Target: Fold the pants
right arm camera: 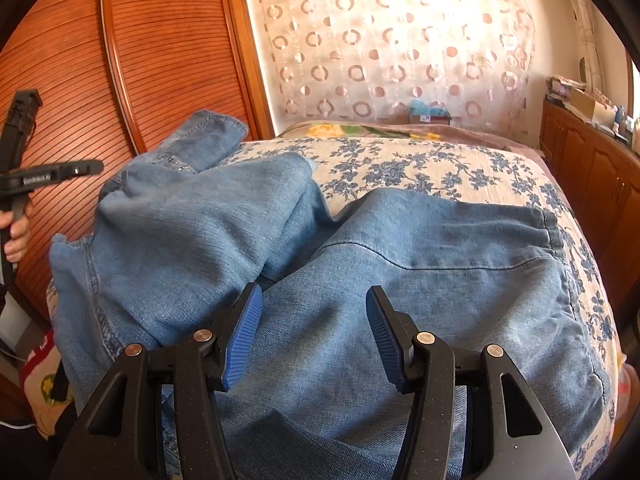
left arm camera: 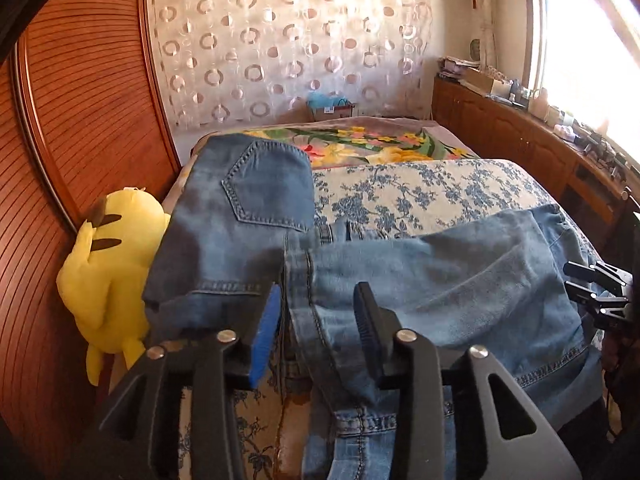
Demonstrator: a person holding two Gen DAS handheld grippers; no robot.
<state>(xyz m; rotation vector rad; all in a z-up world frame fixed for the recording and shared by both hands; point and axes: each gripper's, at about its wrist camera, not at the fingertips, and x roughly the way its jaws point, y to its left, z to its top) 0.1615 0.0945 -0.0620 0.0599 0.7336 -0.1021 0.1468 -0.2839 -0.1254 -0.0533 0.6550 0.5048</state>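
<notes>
Blue jeans [left arm camera: 440, 272] lie crumpled across the bed, with the seat and a back pocket [left arm camera: 264, 192] turned up at the left. My left gripper [left arm camera: 318, 314] hovers just over a leg seam; its blue pads [left arm camera: 266, 332] stand apart and pinch nothing. In the right wrist view the jeans [right arm camera: 420, 280] spread under my right gripper [right arm camera: 314, 324], which is open above the denim with nothing held. The left gripper [right arm camera: 52, 172] shows at that view's left edge, held by a hand [right arm camera: 16, 232]. The right gripper [left arm camera: 596, 292] appears at the left wrist view's right edge.
A blue-flowered bedspread [left arm camera: 400, 192] covers the bed, with a bright floral blanket [left arm camera: 360, 144] beyond. A yellow plush toy [left arm camera: 108, 272] leans by the wooden wardrobe [left arm camera: 80, 120] at the left. Wooden cabinets [left arm camera: 500, 128] with clutter run under the window at the right.
</notes>
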